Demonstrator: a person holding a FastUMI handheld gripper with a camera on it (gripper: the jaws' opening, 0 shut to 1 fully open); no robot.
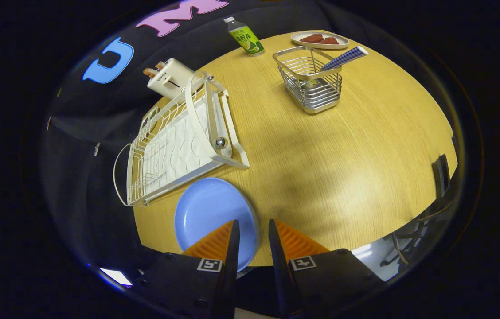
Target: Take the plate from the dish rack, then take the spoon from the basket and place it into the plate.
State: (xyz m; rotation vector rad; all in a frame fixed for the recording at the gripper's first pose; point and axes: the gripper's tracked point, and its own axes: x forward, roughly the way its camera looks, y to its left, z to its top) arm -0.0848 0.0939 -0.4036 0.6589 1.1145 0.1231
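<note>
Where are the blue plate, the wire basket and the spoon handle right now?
blue plate (205, 212), gripper view, bare centre.
wire basket (318, 91), gripper view, front wall.
spoon handle (345, 57), gripper view, checked mid-shaft.
gripper (252, 230), gripper view, fingers apart, holding nothing.

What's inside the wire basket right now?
A spoon with a checked handle leans out of the wire basket; its bowl end is hidden by the wires. The gripper is open, far from it, beside the blue plate.

The gripper (253, 230) is held above the counter (343, 146), tilted down toward it. Its jaws stand a narrow gap apart, fingers (232, 241) nearly parallel, gripping nothing, with bare space between them.
</note>
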